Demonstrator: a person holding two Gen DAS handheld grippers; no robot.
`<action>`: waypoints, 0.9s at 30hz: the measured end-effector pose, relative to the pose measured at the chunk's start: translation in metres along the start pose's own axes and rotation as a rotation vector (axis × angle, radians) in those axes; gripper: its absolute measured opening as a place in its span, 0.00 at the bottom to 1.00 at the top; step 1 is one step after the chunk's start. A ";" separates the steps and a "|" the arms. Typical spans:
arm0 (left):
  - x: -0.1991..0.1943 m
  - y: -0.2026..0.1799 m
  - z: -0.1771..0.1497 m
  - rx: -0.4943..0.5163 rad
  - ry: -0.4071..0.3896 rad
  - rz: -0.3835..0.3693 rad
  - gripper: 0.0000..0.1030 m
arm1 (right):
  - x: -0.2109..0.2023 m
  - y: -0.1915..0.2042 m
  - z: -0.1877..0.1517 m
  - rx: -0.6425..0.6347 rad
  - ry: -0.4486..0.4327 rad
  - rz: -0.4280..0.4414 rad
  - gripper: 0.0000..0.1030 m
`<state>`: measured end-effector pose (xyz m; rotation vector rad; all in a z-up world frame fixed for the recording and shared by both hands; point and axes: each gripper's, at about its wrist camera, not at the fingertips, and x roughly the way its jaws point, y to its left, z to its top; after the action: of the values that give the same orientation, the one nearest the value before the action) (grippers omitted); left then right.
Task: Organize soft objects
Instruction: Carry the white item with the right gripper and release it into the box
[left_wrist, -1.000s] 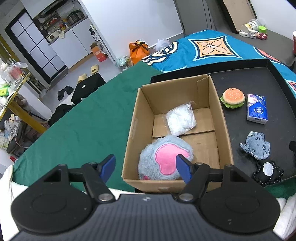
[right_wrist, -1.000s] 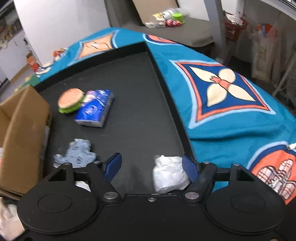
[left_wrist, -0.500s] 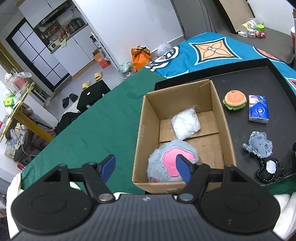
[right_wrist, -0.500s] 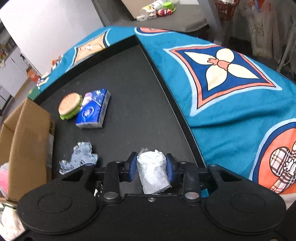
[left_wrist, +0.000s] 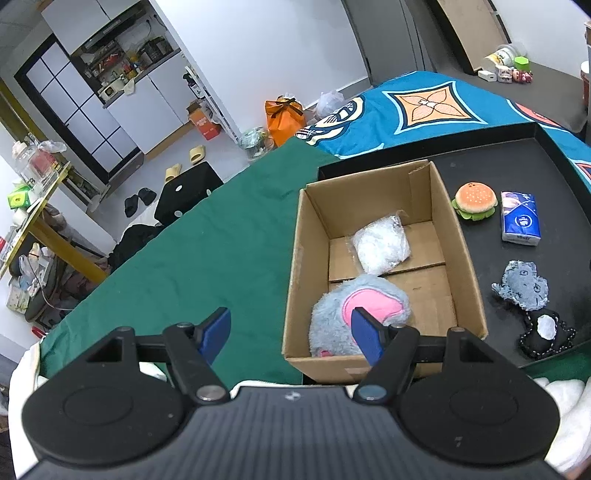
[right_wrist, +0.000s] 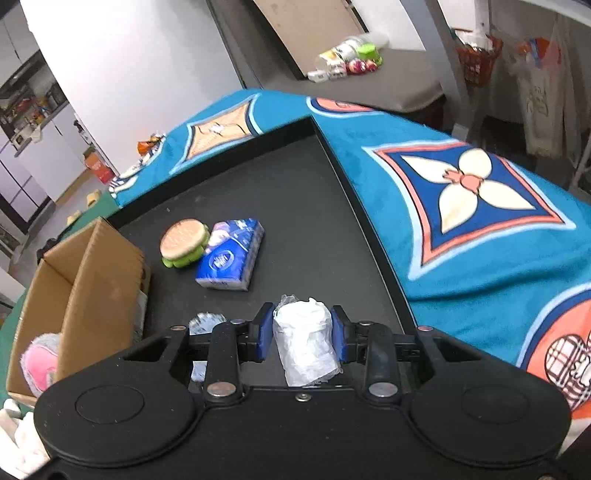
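Observation:
My right gripper (right_wrist: 302, 330) is shut on a white plastic-wrapped soft bundle (right_wrist: 304, 341) and holds it above the black tray (right_wrist: 295, 206). My left gripper (left_wrist: 290, 328) is open and empty, above the near-left corner of the cardboard box (left_wrist: 469, 254). The box holds a grey-and-pink plush (left_wrist: 354, 306) and a white bagged item (left_wrist: 380, 245). On the tray lie a burger plush (right_wrist: 183, 242), a blue tissue pack (right_wrist: 231, 264), a grey fabric toy (left_wrist: 522, 284) and a black beaded pouch (left_wrist: 545, 332). The box also shows in the right wrist view (right_wrist: 85, 280).
A green cloth (left_wrist: 207, 240) covers the table left of the box. A blue patterned blanket (right_wrist: 480, 206) lies right of the tray. White fabric (left_wrist: 561, 402) sits at the near edge. Room furniture and floor clutter lie beyond.
My right gripper closed on the white bundle and lifted it off the tray. My left gripper rose and drew back a little, staying open.

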<state>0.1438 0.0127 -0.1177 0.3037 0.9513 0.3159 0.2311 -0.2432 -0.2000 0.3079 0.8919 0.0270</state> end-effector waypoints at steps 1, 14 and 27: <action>0.001 0.001 0.000 -0.002 0.002 0.000 0.68 | -0.002 0.002 0.001 -0.003 -0.011 0.009 0.31; 0.017 0.027 -0.007 -0.054 -0.006 -0.062 0.68 | -0.012 0.034 0.008 -0.091 -0.118 0.135 0.31; 0.033 0.049 -0.019 -0.167 -0.012 -0.149 0.60 | -0.017 0.084 0.015 -0.228 -0.142 0.205 0.31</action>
<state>0.1394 0.0727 -0.1335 0.0815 0.9237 0.2550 0.2405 -0.1694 -0.1556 0.1842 0.7059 0.2919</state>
